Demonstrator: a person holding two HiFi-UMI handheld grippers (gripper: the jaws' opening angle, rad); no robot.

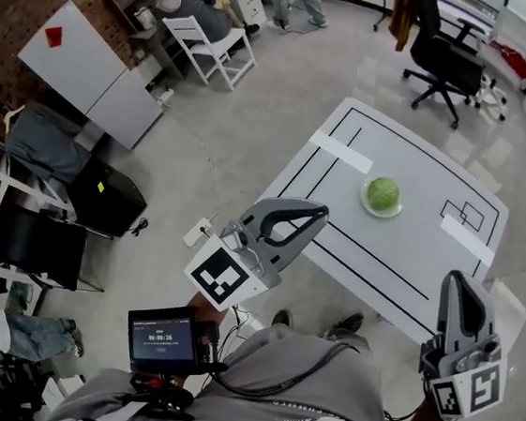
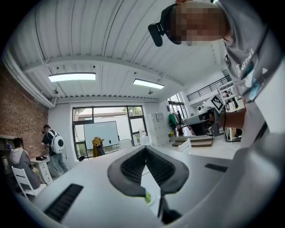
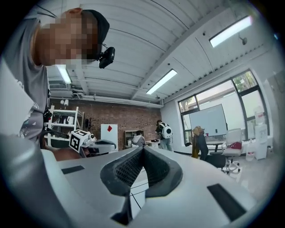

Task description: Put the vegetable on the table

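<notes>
A green cabbage [image 1: 383, 192] rests on a small white plate [image 1: 367, 207] in the middle of the white table [image 1: 399, 258], which is marked with black lines. My left gripper [image 1: 318, 211] hangs off the table's near left edge, raised and pointing level, jaws shut with nothing between them. My right gripper [image 1: 455, 279] hovers by the table's near right corner, also shut and holding nothing. In the left gripper view the shut gripper [image 2: 145, 148] frames a sliver of the cabbage [image 2: 147, 197] on its plate. In the right gripper view the gripper [image 3: 142, 148] points across the room.
White tape strips [image 1: 341, 152] lie on the table. A black office chair [image 1: 443, 55] stands beyond it. A white chair [image 1: 211, 46] with a seated person, a black box [image 1: 104, 198] and a power strip [image 1: 195, 232] are at the left. A small screen [image 1: 165, 338] hangs at my chest.
</notes>
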